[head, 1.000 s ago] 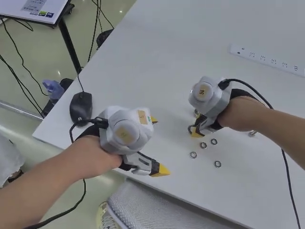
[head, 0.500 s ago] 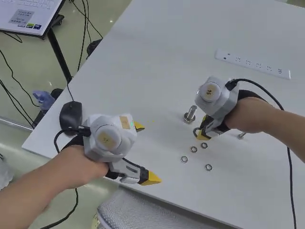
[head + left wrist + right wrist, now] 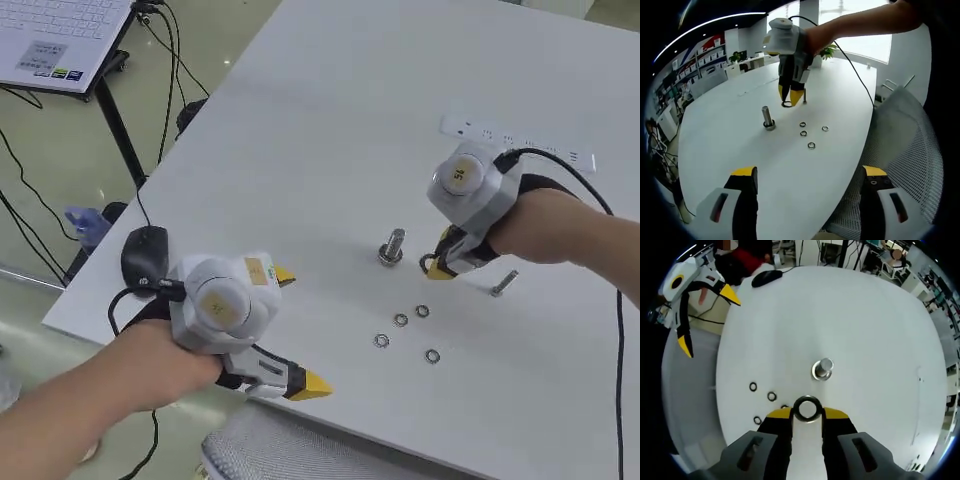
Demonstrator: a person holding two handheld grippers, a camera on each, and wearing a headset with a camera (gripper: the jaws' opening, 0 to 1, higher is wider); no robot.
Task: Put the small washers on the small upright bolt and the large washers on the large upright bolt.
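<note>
My right gripper (image 3: 438,267) is shut on a large washer (image 3: 807,408) and holds it just above the white table (image 3: 330,130), close beside the large upright bolt (image 3: 392,247). In the right gripper view that bolt (image 3: 823,368) stands just beyond the washer. The small bolt (image 3: 503,283) stands further right, behind the right gripper. Several small washers (image 3: 401,320) lie loose on the table in front of the large bolt. My left gripper (image 3: 300,328) hovers open near the table's front edge, with nothing between its fingers. In the left gripper view the right gripper (image 3: 790,97) hangs beyond the large bolt (image 3: 767,118).
A white power strip (image 3: 515,145) lies at the back of the table. A black mouse (image 3: 145,255) sits at the left edge. Off the table to the left a laptop (image 3: 60,30) rests on a stand. A grey mesh chair (image 3: 300,450) is below the front edge.
My right gripper has lifted away from the loose small washers with the large washer in it and now sits beside the large bolt. The left gripper stays open.
</note>
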